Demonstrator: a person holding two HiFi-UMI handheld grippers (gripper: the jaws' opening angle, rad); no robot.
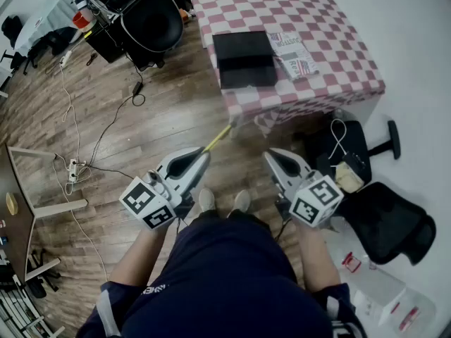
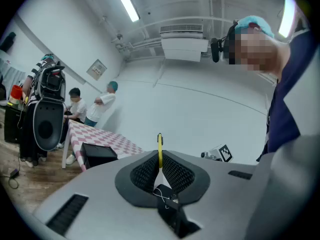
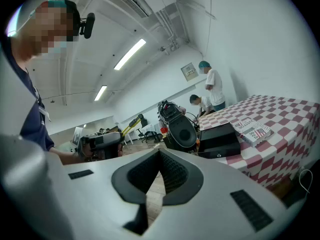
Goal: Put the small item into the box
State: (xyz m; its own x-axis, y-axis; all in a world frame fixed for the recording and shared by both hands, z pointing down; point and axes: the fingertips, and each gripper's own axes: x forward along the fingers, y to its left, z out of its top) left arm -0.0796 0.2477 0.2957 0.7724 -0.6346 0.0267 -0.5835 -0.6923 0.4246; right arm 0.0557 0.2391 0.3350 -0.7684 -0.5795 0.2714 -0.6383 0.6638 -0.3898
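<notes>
Nearest, the person's dark blue top (image 1: pixel 225 280) fills the bottom of the head view, with both forearms reaching forward. The left tool (image 1: pixel 203 155) is a smooth grey moulded shell with a cube of black-and-white square markers (image 1: pixel 148 203) at its rear. Its dark, mesh-textured pads (image 2: pixel 142 174) are closed on the small item (image 2: pixel 159 149). This is a thin flat strip, white at the pinched end and yellow along the part that pokes out past the tips (image 1: pixel 220 136), held in the air well short of the desk. The right tool (image 1: pixel 271 155) has the same grey shell and its own marker cube (image 1: pixel 317 198). Its jaws meet at the tips (image 3: pixel 159 151) with nothing between them. Two pale shoes (image 1: pixel 206 201) show between the tools, standing on a floor (image 1: pixel 141 139) of brown wood planks crossed by thin black cables (image 1: pixel 106 129). Beyond stands the desk (image 1: pixel 331 27), draped in a red-and-white chequered cloth that hangs over its near edge. On its near left part lies the box (image 1: pixel 244 58), flat, rectangular and matt black. Just beside its right edge is a smaller printed packet (image 1: pixel 292 53) with lettering on top. Farther left, on the floor, sits a rounded black speaker (image 1: pixel 151 21).
</notes>
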